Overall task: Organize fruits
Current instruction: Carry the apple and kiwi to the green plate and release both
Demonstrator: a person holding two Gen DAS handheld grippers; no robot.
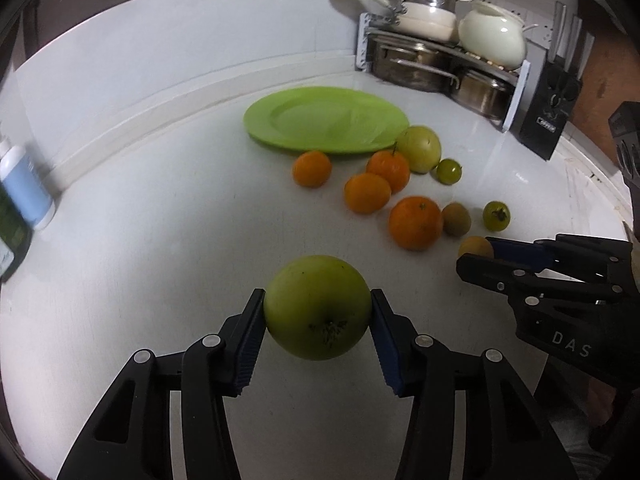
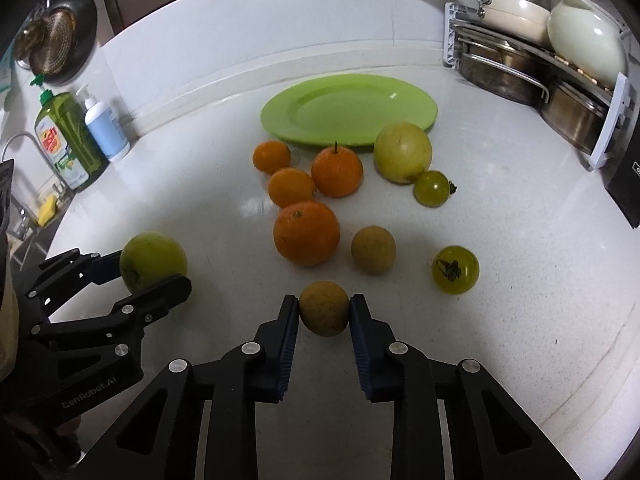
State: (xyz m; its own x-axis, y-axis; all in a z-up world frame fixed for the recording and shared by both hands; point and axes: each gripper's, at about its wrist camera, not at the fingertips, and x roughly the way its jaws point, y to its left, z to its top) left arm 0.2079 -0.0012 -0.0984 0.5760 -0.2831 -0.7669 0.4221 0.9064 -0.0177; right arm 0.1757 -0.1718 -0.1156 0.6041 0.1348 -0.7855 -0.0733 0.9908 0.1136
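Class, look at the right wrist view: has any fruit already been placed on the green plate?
No. The green plate is bare, and every loose fruit, such as the large orange, lies on the white counter in front of it.

"DAS" stands on the right hand-held gripper [image 1: 476, 258]; "GenRobot.AI" on the left hand-held gripper [image 2: 154, 270].

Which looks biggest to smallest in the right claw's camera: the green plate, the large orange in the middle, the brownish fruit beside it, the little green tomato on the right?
Largest to smallest as they look:
1. green plate
2. large orange
3. brownish fruit and little green tomato: too alike to rank.
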